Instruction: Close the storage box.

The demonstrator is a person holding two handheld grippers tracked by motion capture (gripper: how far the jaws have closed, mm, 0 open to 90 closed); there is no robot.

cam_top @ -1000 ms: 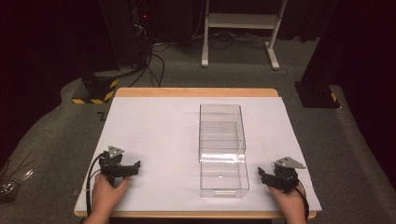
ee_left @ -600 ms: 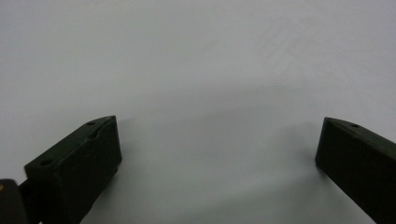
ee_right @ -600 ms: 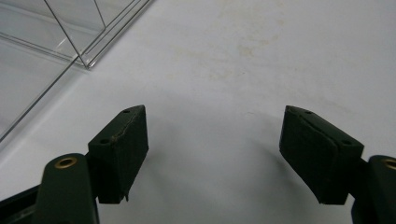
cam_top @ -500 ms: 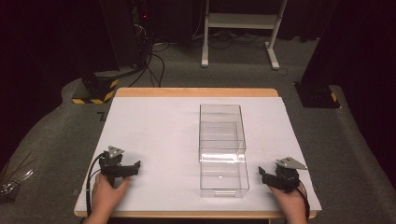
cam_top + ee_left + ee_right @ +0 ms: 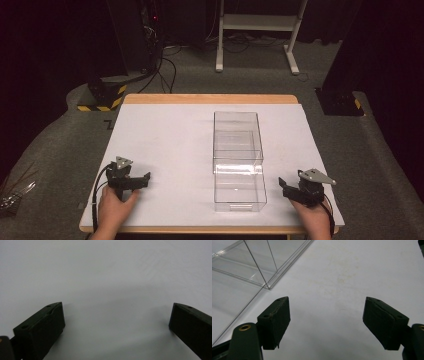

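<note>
Clear acrylic caught the light at the middle of the desk — the transparent box [image 5: 238,159] stood lengthwise, its far end toward the back edge, its near end short of the front edge. It looked like two stacked or nested sections, though the seams were hard to read. Right gripper [image 5: 289,188] sat near the front right corner, just beside the box's near end but apart from it; its jaws had just been opening and stood released, nothing between them, bare white surface under them in the right gripper view [image 5: 325,322], with the box's corner [image 5: 259,267] off to the upper left. Left gripper [image 5: 142,178] rested toward the front left corner, well apart from the box, jaws wide and unclenched [image 5: 116,322] over the empty desk [image 5: 165,135].

Judging the step as a reach for the box — the right gripper would have done best to square its jaws to a wall, take the thin rim rather than a corner, and close gently, since smooth plastic slips. The left could have steadied the far side.
</note>
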